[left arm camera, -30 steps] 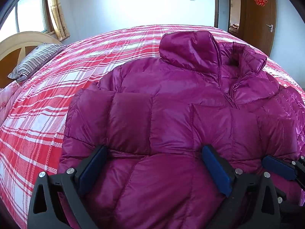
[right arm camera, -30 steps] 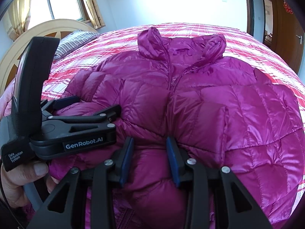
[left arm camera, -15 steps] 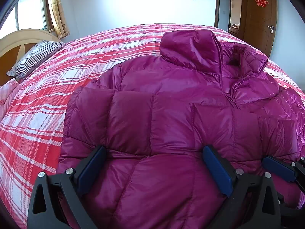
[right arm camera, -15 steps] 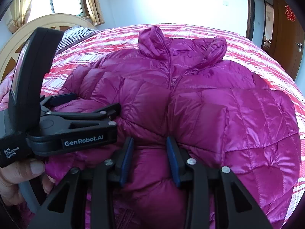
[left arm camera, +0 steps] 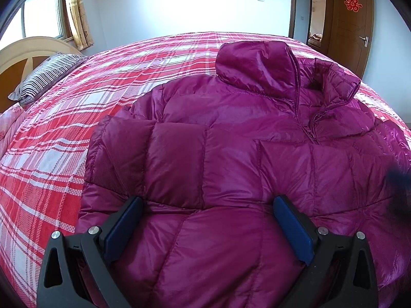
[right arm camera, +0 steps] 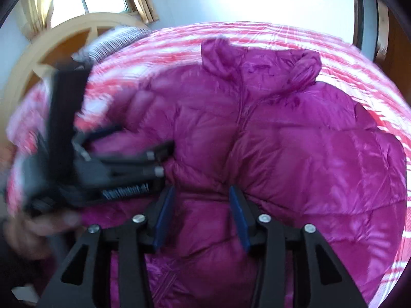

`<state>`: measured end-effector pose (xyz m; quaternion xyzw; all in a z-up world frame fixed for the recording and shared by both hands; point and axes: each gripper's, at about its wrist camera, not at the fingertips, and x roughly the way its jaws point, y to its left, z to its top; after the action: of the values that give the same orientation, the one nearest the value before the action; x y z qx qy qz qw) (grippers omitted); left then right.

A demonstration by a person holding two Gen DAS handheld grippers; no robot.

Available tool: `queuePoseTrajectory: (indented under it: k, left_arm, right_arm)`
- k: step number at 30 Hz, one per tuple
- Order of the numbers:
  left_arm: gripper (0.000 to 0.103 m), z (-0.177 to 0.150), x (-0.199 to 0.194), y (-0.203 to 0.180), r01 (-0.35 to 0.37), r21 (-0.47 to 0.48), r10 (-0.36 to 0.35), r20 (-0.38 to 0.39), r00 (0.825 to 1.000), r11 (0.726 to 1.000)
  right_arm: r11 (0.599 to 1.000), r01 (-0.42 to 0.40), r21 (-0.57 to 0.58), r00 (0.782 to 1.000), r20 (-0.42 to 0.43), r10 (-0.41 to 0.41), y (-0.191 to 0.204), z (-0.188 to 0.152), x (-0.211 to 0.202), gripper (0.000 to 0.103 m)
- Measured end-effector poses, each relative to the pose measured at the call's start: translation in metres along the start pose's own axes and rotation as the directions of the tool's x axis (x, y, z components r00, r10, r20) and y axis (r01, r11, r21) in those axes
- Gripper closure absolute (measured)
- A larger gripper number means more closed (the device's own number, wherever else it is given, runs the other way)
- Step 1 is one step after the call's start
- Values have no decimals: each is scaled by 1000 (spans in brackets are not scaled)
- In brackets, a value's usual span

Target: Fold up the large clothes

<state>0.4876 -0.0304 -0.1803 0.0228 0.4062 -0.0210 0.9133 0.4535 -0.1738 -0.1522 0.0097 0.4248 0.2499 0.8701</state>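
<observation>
Jacket [left arm camera: 231,154]: one, magenta, quilted, flat on plaid bed [left arm camera: 77,102]
Long axis: hem near cameras, collar toward far wall
Sleeves: two, folded across chest
Left gripper [left arm camera: 208,220]: wide apart over hem, gripping nothing
Right gripper [right arm camera: 200,210]: jaws just parted, jacket fabric between, pads apparently clear
Pillow [left arm camera: 43,77]: one, striped

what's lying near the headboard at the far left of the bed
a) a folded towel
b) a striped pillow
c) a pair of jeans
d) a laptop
b, since a striped pillow rests against the wooden headboard on the plaid bed cover, well away from the magenta puffer jacket.
</observation>
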Motion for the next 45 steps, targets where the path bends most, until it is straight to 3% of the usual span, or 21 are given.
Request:
queuePoseTrajectory:
  k: [2, 3, 7, 12, 17, 22, 24, 26, 27, 31, 34, 38, 43, 45]
  left_arm:
    - [1, 0, 0, 0, 2, -2, -2, 0, 1000, 1000]
    - [1, 0, 0, 0, 4, -3, -4, 0, 1000, 1000]
    - [1, 0, 0, 1, 9, -7, -9, -1, 1000, 1000]
    - [1, 0, 1, 2, 12, -10, -12, 0, 1000, 1000]
    - [1, 0, 1, 2, 10, -8, -10, 0, 1000, 1000]
    - [1, 0, 1, 2, 10, -10, -10, 3, 1000, 1000]
    - [1, 0, 1, 2, 9, -9, -9, 3, 1000, 1000]
    - [1, -1, 1, 2, 8, -9, -8, 4, 1000, 1000]
    - [1, -1, 1, 2, 8, -9, -8, 4, 1000, 1000]
    - [1, -1, 1, 2, 7, -8, -7, 4, 1000, 1000]
    - [1, -1, 0, 1, 5, -7, -5, 5, 1000, 1000]
    - [1, -1, 0, 1, 6, -7, -6, 3, 1000, 1000]
    - [1, 6, -12, 6, 32, -29, -32, 0, 999, 999]
    - [1, 19, -36, 11, 60, -38, -58, 52, 997, 997]
  right_arm:
    - [1000, -3, 22, 998, 58, 2, -15, 20, -20, 32]
    - [999, 29, 25, 995, 90, -32, -24, 37, -30, 28]
    - [995, 103, 11, 987, 127, -103, -60, 100, -38, 25]
    - [985, 161, -56, 987, 20, -160, -98, 173, 7, 25]
    - [973, 127, -192, 982, -116, -151, -109, 202, 64, 25]
    - [968, 73, -241, 964, -232, -131, -118, 208, 102, 27]
    - [965, 59, -257, 955, -266, -129, -120, 206, 114, 40]
    - [959, 42, -282, 949, -290, -127, -118, 202, 117, 80]
    - [954, 50, -296, 950, -282, -137, -116, 199, 115, 85]
    - [941, 72, -330, 975, -177, -136, -106, 182, 86, 89]
    - [917, 132, -375, 979, -98, -181, -94, 162, 67, 90]
    - [889, 227, -398, 968, -8, -251, -90, 136, 58, 92]
    - [885, 300, -356, 952, 48, -303, -96, 115, 68, 93]
    - [886, 313, -343, 949, 69, -309, -97, 109, 70, 93]
